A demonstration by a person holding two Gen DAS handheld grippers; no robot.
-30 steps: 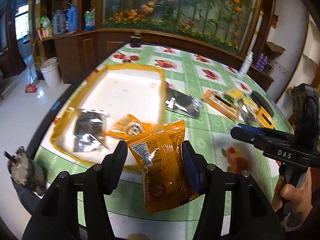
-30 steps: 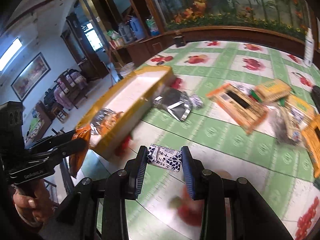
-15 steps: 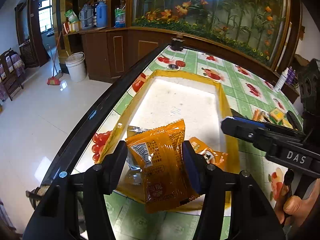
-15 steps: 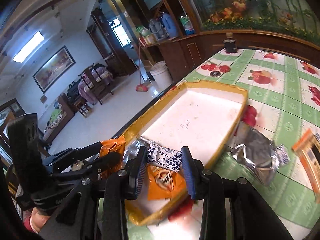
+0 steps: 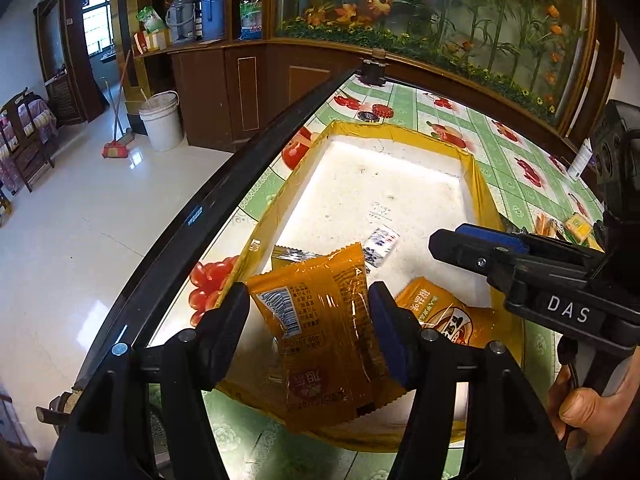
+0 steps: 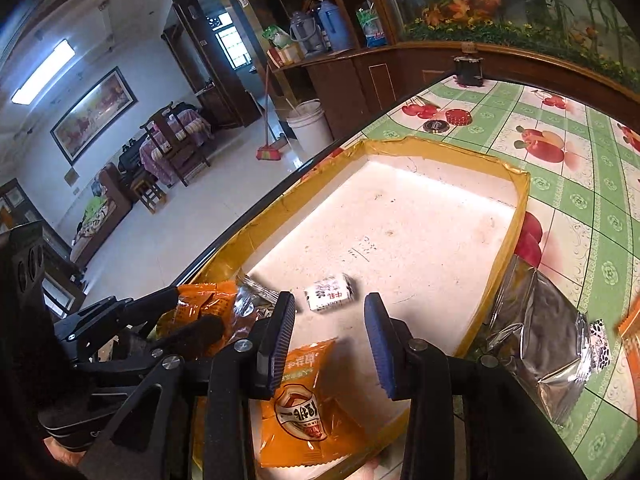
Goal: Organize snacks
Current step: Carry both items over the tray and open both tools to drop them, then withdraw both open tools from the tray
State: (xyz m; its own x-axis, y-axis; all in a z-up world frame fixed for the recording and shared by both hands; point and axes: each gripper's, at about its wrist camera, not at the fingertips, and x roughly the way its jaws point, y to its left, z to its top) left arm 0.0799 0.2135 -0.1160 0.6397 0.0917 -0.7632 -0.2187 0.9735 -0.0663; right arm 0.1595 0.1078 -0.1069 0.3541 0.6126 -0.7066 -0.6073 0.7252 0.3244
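A white foam tray with a yellow taped rim (image 5: 476, 176) (image 6: 520, 184) lies at the table's left edge. My left gripper (image 5: 308, 304) hangs over its near end. Its jaws are opening, but the pads still touch the orange snack packet (image 5: 320, 328) (image 6: 200, 308) between them. My right gripper (image 6: 329, 308) (image 5: 444, 240) is over the tray with jaws opening and nothing between the pads. A small white and blue candy packet (image 6: 330, 292) (image 5: 382, 244) is free of it, at the tray floor. Another orange packet (image 6: 304, 400) (image 5: 440, 316) and a silver packet (image 5: 292, 254) lie in the tray.
A crumpled silver bag (image 6: 540, 340) lies on the green fruit-print tablecloth just right of the tray. More snacks (image 5: 576, 224) sit further right. Two bottle caps (image 6: 458, 116) and a dark jar (image 6: 468, 66) stand beyond the tray. The black table edge (image 5: 192, 216) drops to the floor.
Both grippers swung left from the open table to above the tray. The right gripper let go of the white candy packet, which dropped into the tray. The left still has the orange packet.
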